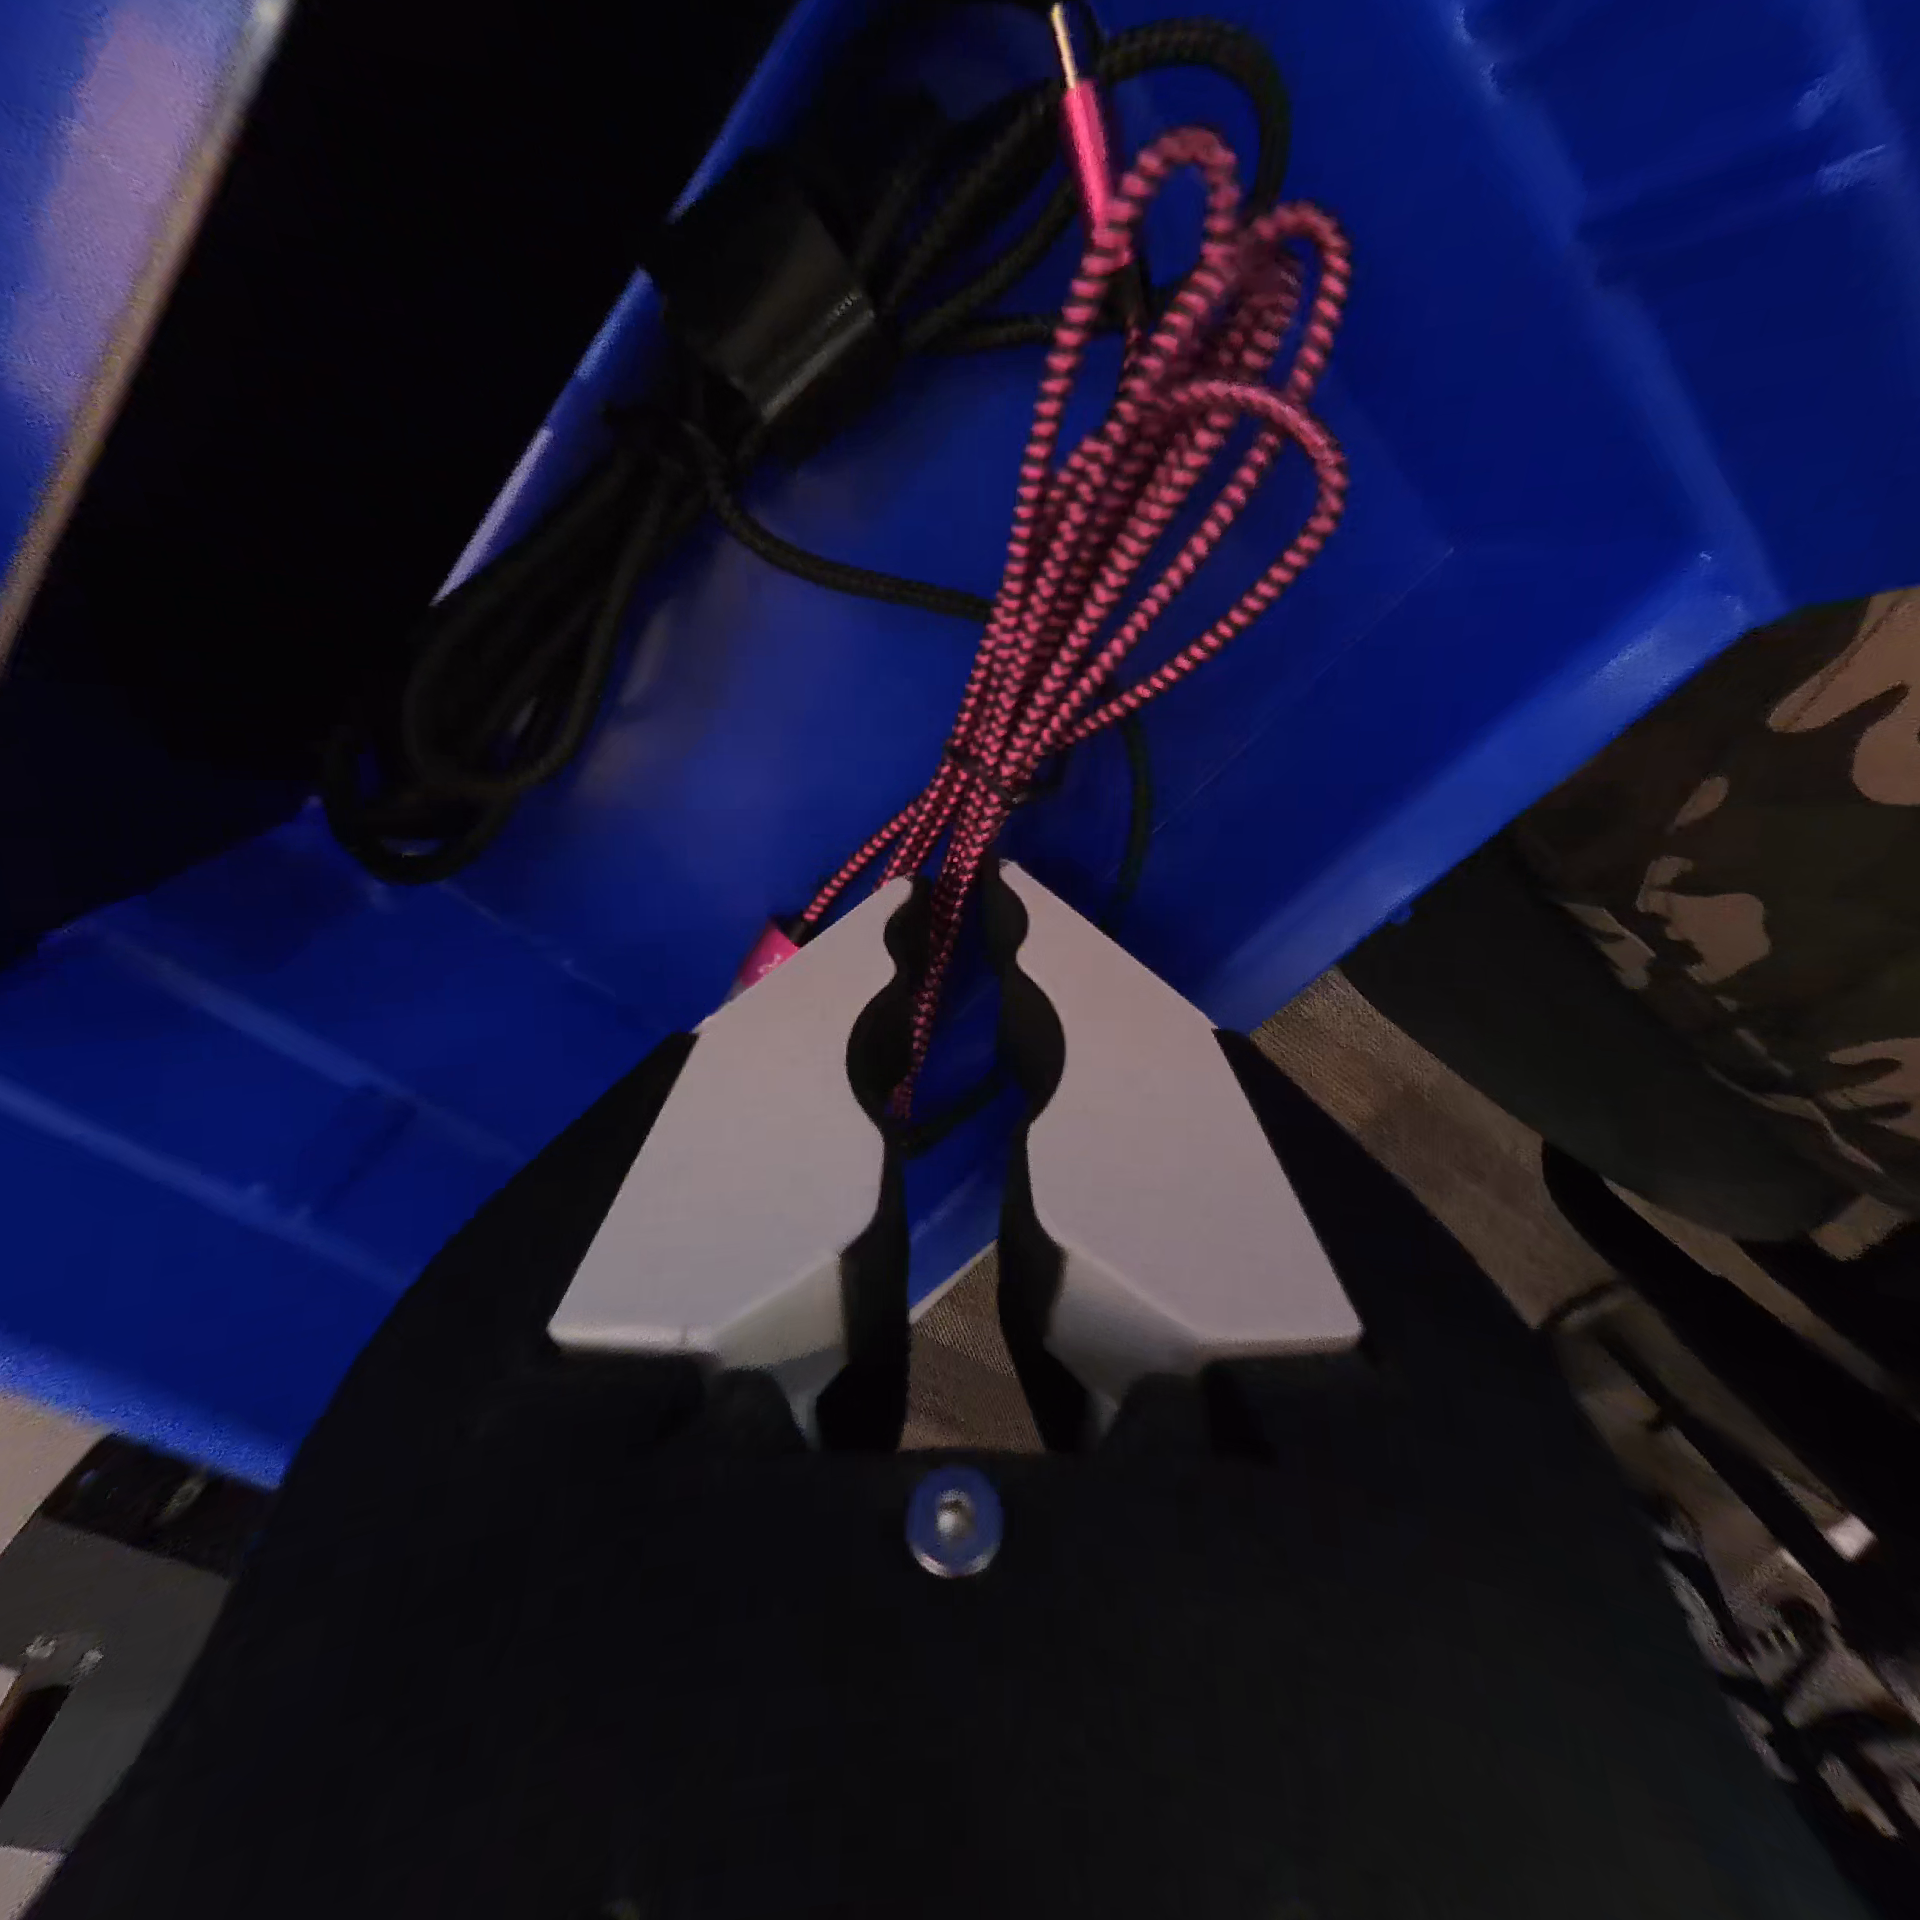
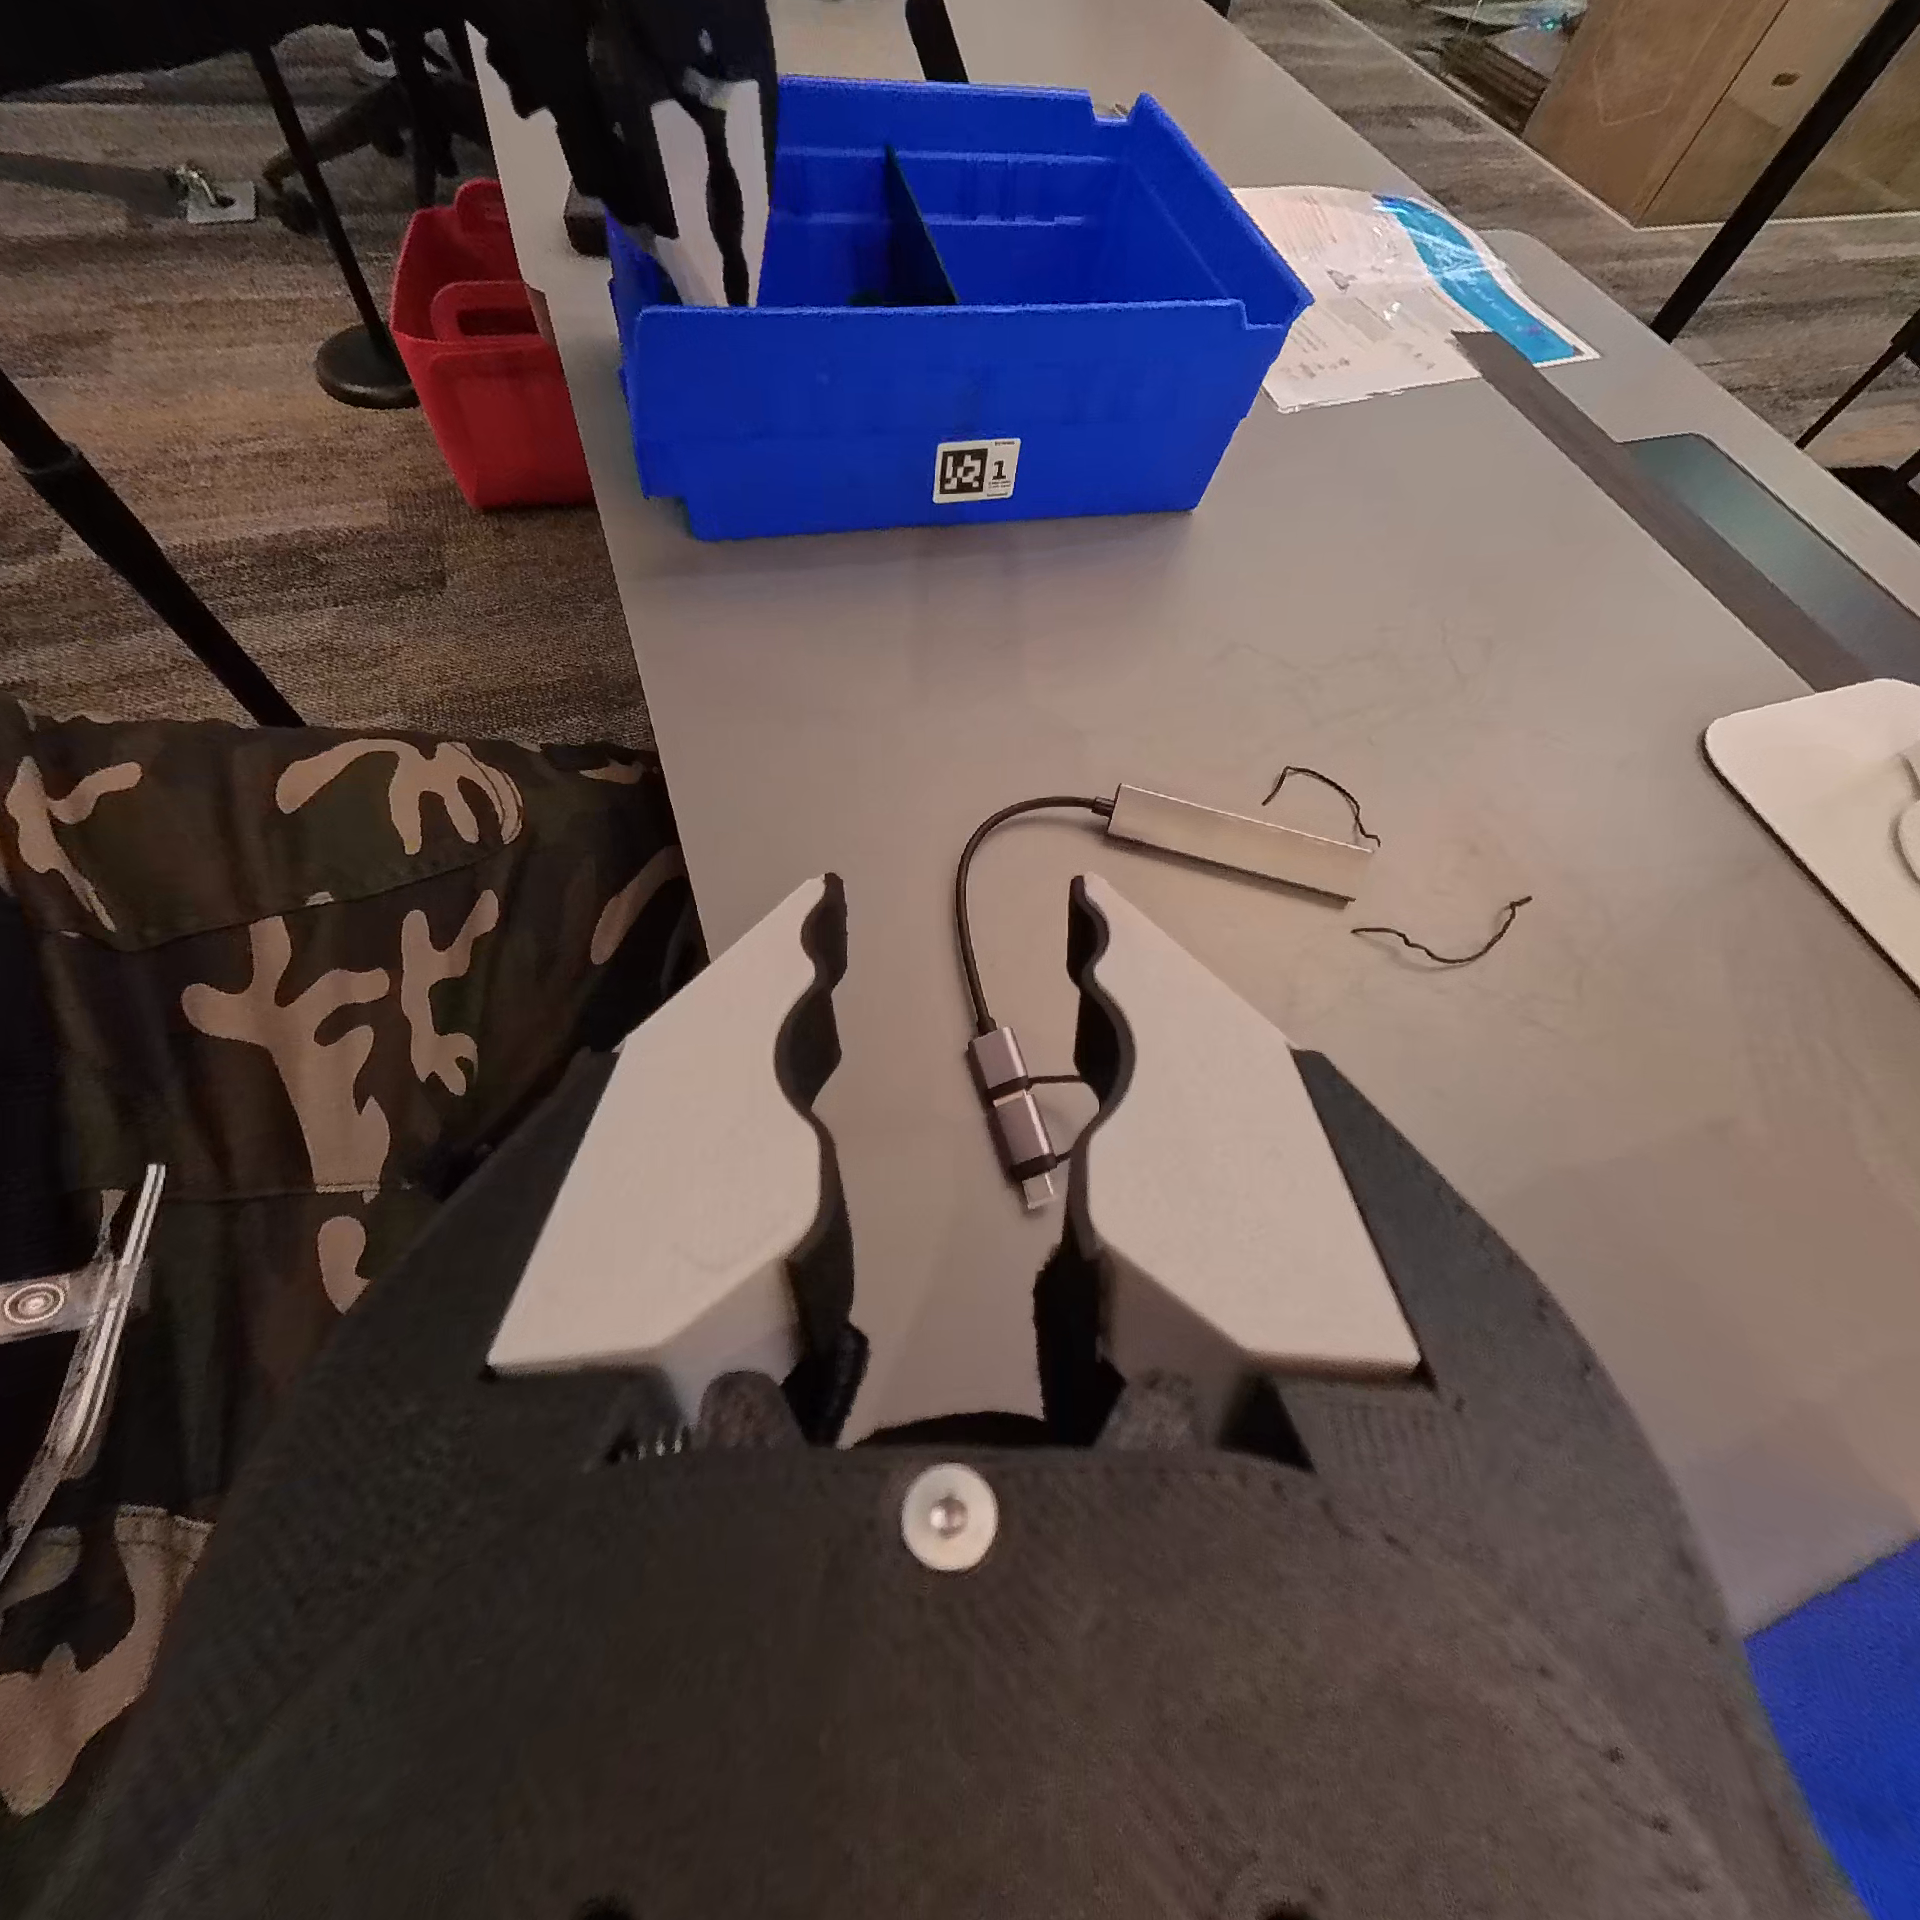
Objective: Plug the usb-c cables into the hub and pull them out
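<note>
In the left wrist view my left gripper (image 1: pixel 951 883) is inside a blue bin (image 1: pixel 1558 416), shut on a bundled pink-and-black braided cable (image 1: pixel 1132 540). The bundle runs between the jaws, and its pink plug (image 1: pixel 1086 135) points away at the top. A coiled black cable (image 1: pixel 540 644) lies to the left in the bin. In the right wrist view my right gripper (image 2: pixel 956 894) is open and empty above the grey table (image 2: pixel 1351 623). A silver hub (image 2: pixel 1242 840) lies just ahead, and its short black lead ends in a plug with adapters (image 2: pixel 1013 1112) between the fingers.
The blue bin (image 2: pixel 935 384) stands at the far end of the table, with the left gripper (image 2: pixel 696 187) reaching into it. A red bin (image 2: pixel 488 395) stands on the floor to the left. Papers (image 2: pixel 1392 291) lie at the back right, and a white pad (image 2: pixel 1829 810) at the right. Two black thread scraps (image 2: pixel 1444 940) lie by the hub. A person's camouflage-clad legs (image 2: pixel 312 935) are on the left. There is about 40 cm between the tips of the two grippers.
</note>
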`<state>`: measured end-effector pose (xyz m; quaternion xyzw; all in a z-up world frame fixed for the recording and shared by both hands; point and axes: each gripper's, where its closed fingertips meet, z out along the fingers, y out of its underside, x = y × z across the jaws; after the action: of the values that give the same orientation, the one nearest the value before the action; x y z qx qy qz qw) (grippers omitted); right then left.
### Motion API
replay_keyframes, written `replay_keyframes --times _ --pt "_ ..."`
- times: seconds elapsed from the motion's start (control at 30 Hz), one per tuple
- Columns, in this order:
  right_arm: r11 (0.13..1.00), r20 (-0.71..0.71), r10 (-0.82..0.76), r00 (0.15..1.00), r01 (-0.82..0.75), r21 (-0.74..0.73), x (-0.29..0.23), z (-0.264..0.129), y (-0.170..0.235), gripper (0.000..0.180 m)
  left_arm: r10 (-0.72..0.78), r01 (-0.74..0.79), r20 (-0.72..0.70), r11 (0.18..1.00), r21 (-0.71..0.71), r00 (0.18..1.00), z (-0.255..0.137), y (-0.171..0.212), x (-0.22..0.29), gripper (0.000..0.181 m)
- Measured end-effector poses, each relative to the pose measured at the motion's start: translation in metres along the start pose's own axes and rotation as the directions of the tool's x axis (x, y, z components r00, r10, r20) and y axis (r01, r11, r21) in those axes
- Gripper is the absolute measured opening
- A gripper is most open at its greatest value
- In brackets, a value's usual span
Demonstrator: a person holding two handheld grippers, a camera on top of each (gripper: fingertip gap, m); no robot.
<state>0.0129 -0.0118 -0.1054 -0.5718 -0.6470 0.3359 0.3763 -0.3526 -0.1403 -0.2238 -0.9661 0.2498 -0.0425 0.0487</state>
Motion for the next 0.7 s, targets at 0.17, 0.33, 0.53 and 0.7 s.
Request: replay_keyframes --times 0.17,0.33,0.53,0.7 --pt "1.000 0.009 -0.014 1.000 0.014 -0.002 -0.001 0.003 -0.004 0.041 -0.027 0.007 0.105 0.984 0.179 0.994 -0.040 -0.008 -0.011 0.004" --pt "0.999 0.017 -0.035 0.999 0.035 0.022 -0.003 0.006 -0.018 0.040 -0.101 0.032 0.165 0.926 0.376 0.981 -0.090 -0.017 -0.020 0.004" --pt "0.995 0.046 -0.067 0.997 0.064 0.070 -0.013 0.015 -0.052 0.039 -0.141 -0.013 0.212 0.805 0.593 0.967 -0.150 -0.059 -0.002 0.004" --pt "0.986 0.083 -0.033 0.996 0.019 0.164 -0.023 0.025 -0.098 0.040 -0.102 -0.071 0.171 0.621 0.781 0.980 -0.200 -0.134 0.049 0.003"
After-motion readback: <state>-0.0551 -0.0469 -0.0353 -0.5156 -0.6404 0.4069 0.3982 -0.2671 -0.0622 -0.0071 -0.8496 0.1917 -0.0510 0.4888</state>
